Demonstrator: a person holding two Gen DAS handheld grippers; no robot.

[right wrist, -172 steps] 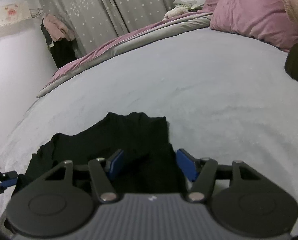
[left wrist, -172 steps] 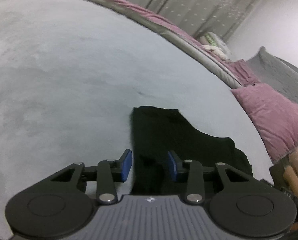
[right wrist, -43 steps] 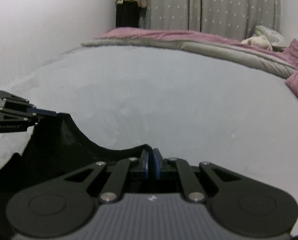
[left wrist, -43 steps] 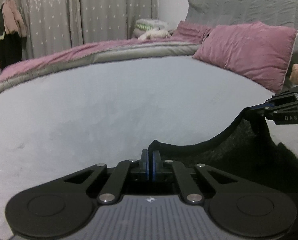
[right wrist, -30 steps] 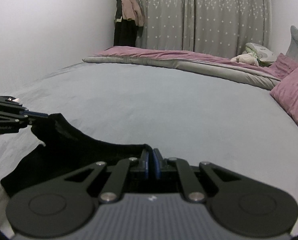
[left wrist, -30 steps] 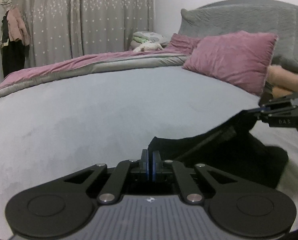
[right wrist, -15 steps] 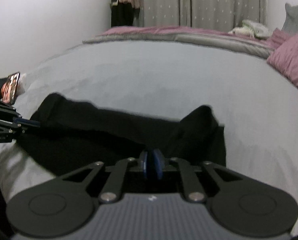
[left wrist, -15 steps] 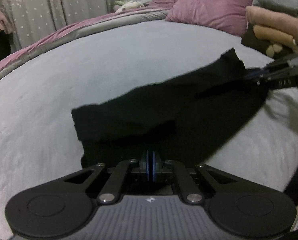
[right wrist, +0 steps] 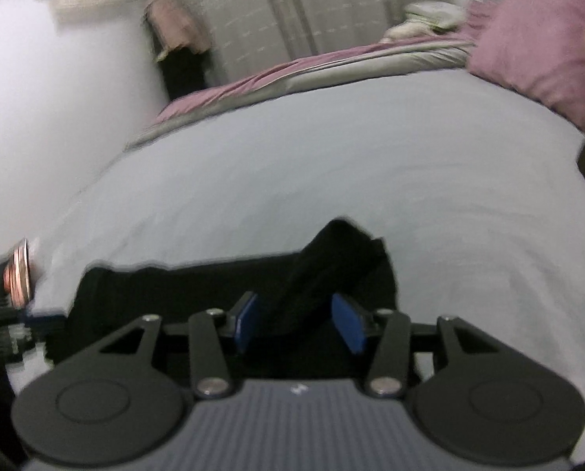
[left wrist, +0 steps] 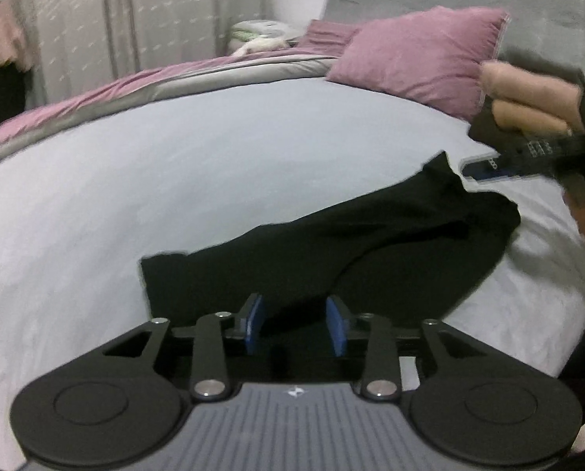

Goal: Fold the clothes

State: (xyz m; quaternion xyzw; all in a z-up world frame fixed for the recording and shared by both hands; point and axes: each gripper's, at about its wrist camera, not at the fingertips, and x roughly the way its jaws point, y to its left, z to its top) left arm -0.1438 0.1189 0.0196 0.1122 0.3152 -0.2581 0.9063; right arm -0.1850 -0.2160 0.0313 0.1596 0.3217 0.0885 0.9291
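Observation:
A black garment [left wrist: 331,251] lies spread in a long band on the grey bed [left wrist: 174,180]; it also shows in the right wrist view [right wrist: 229,286]. My left gripper [left wrist: 296,324] is open just above the garment's near edge, its blue pads [left wrist: 253,324] apart and holding nothing. My right gripper [right wrist: 298,322] is open over the garment's other end, where a raised fold [right wrist: 331,259] lies between the jaws. The right gripper also shows at the right of the left wrist view [left wrist: 485,168], beside the garment's upturned corner.
A pink pillow [left wrist: 422,59] and a grey headboard [left wrist: 489,0] stand at the far right of the bed [right wrist: 331,165]. A pink and grey duvet [left wrist: 155,86] lies along the far side. Curtains [right wrist: 312,11] and hanging clothes [right wrist: 174,31] are behind. The wall [right wrist: 57,98] is at the left.
Both grippers have opened and let go of the black garment, which now rests on the bed. Both have drawn back a little from its edge.

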